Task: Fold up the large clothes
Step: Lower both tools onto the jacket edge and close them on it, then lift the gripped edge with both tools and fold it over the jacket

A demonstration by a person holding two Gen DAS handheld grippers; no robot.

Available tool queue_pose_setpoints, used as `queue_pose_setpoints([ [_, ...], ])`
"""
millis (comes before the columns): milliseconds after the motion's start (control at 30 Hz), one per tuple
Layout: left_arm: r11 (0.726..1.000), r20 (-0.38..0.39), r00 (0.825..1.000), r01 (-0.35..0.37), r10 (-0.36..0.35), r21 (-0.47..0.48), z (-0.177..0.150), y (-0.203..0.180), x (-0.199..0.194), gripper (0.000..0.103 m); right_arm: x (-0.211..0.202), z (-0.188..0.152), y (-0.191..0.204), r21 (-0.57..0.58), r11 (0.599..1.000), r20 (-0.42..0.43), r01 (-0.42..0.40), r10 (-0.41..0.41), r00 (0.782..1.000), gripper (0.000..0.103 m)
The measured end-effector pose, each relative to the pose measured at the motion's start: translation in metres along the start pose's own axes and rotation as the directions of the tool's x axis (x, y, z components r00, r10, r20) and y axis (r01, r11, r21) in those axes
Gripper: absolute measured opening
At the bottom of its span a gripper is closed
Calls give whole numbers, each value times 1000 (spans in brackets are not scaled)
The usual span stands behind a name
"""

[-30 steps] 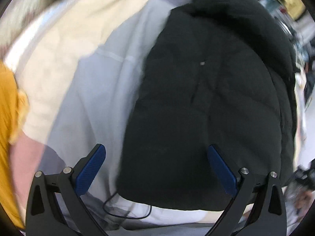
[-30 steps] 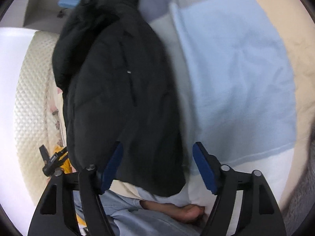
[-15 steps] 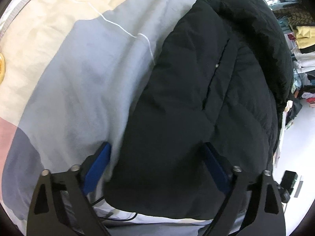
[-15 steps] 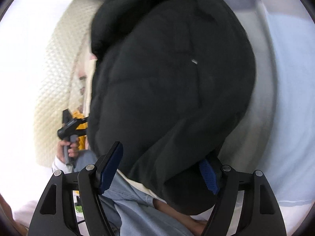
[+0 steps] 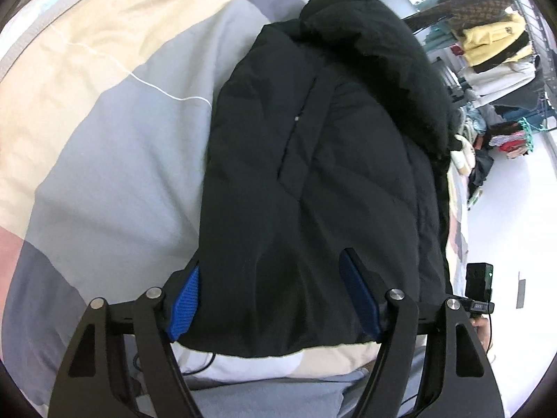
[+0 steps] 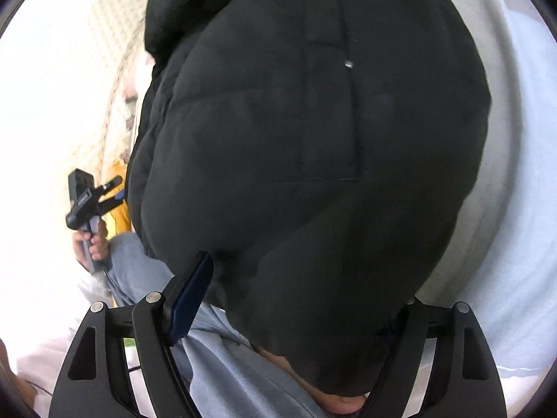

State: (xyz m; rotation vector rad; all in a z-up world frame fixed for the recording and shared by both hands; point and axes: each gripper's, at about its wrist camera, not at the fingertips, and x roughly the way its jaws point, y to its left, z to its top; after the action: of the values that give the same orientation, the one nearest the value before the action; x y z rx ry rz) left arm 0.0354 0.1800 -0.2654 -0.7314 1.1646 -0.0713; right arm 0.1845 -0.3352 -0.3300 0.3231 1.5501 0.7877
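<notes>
At centre of left wrist view, I see black padded jacket (image 5: 313,174) on patchwork bedcover (image 5: 115,160); left gripper (image 5: 275,296) closing, hem between blue pads, no clear pinch | right wrist view: jacket (image 6: 313,156) fills frame; right gripper (image 6: 299,299) opening, hem between, one pad hidden

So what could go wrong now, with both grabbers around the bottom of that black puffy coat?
The left gripper is closing on the thick black coat; the padding may slip from its pads, or it may pinch only the top layer. The right gripper is opening with the hem bulging between its fingers, so that side could flop back. The cable near the hem might snag.
</notes>
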Motion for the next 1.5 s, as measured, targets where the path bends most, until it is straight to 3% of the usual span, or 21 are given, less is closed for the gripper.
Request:
queue_pose_setpoints([
  [233, 994, -4, 998, 62, -62, 87, -5, -15, -11, 74, -1, 3, 5, 8, 1000, 18, -15, 15, 1000, 80],
  [367, 999, -33, 999, 30, -31, -26, 8, -10, 14, 75, 8, 5, -5, 44, 999, -3, 5, -5, 1000, 80],
  [500, 984, -93, 990, -114, 101, -136, 20, 10, 41, 75, 12, 4, -21, 96, 995, -60, 33, -27, 998, 80],
  [567, 980, -134, 986, -120, 99, -160, 22, 14, 54, 75, 14, 7, -22, 81, 996, -76, 45, -39, 996, 79],
  [667, 986, -120, 991, -84, 67, -144, 23, 9, 59, 74, 18, 10, -16, 53, 997, -73, 47, -43, 996, 79],
  [767, 996, -64, 998, 5, -11, -88, 20, -7, 54, 64, 13, 13, -1, -6, 999, -33, 39, -40, 999, 61],
  [833, 998, -16, 998, 54, -55, -39, 19, -17, 44, 54, 9, 13, 11, -38, 998, -1, 48, -49, 999, 33],
  [900, 995, 15, 995, 103, -102, -20, 18, -23, 37, 42, 3, 13, 25, -76, 995, 39, 58, -55, 998, 20],
  [967, 991, 39, 990, 137, -136, -10, 17, -26, 28, 14, -10, 11, 44, -123, 989, 102, 79, -66, 993, 15],
  [1100, 971, 96, 968, 235, -231, -33, 19, -31, 6, 7, -43, 12, 83, -160, 982, 238, 100, -60, 969, 12],
  [1167, 964, 141, 955, 267, -262, -19, 20, -35, -14, 6, -71, 9, 104, -184, 977, 327, 112, -46, 944, 11],
  [1500, 898, 310, 853, 440, -420, 5, -10, -58, -100, 5, -173, -53, 145, -226, 969, 563, 102, 45, 826, 8],
])
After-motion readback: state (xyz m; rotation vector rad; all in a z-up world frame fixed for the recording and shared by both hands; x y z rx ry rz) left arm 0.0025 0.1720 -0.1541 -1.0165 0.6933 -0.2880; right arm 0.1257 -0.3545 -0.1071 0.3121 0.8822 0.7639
